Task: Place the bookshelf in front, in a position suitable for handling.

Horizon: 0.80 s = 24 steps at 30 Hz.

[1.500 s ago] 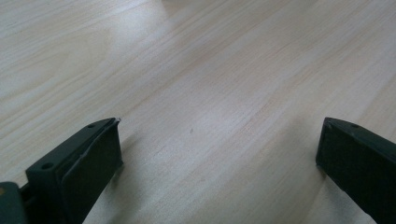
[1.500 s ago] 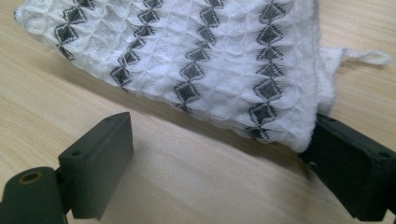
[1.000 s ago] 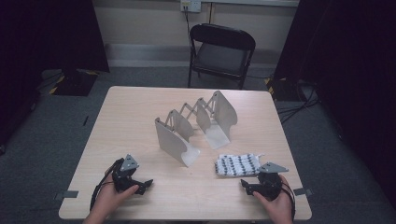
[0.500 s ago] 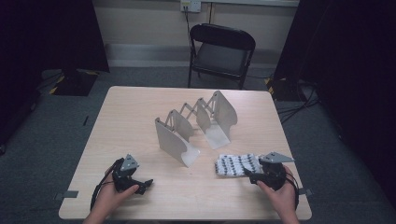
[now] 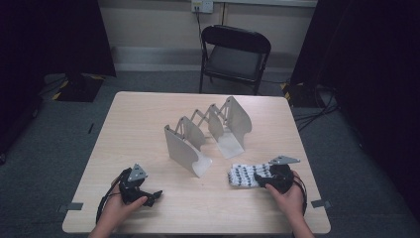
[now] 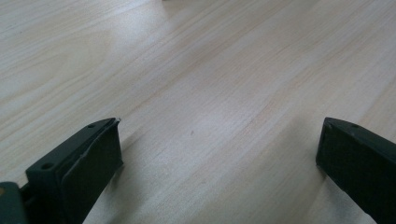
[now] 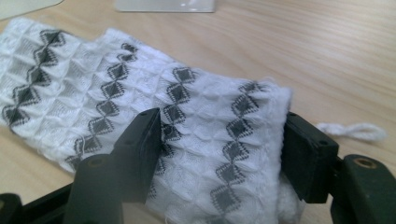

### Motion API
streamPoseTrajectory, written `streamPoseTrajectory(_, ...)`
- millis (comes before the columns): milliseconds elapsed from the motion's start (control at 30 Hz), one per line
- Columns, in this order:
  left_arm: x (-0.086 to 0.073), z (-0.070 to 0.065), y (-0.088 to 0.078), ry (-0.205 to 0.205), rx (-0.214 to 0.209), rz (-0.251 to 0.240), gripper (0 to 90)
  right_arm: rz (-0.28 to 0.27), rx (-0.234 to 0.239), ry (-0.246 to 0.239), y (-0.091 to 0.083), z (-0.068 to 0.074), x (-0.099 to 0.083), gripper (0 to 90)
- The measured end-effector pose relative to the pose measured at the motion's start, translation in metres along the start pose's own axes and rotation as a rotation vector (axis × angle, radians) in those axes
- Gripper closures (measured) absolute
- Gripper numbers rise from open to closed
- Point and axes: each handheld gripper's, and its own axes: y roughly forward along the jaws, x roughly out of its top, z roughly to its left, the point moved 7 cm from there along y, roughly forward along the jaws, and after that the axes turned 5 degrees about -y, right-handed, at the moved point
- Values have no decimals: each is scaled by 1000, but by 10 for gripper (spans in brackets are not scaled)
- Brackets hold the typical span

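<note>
My right tool (image 7: 219, 154) has just been closing around the near end of the folded patterned cloth (image 7: 140, 102) lying flat on the surface (image 5: 148, 119), not yet pinching, so it may catch only the top layer, while my left tool (image 6: 219, 154) rests open.

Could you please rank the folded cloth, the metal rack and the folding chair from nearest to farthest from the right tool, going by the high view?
1. Folded cloth: right at the right tool, just to its left, near the table's front edge.
2. Metal rack: mid-table, farther back and to the left.
3. Folding chair: on the floor beyond the table's far edge.
</note>
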Motion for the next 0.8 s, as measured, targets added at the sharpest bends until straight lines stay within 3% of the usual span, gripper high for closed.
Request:
streamPoseTrajectory(67,0,0,0,-3,0,-2,0,3,-21,29,1,-4,1,349)
streamPoseTrajectory(367,3,0,3,-6,0,-8,0,4,-66,59,7,-22,6,358)
streamPoseTrajectory(533,3,0,3,-9,0,-9,0,1,-93,109,7,-33,5,357)
streamPoseTrajectory(667,3,0,3,-10,0,-9,0,6,-92,135,2,-36,2,354)
streamPoseTrajectory(800,3,0,3,-9,0,-10,0,4,-88,130,-4,-32,-1,349)
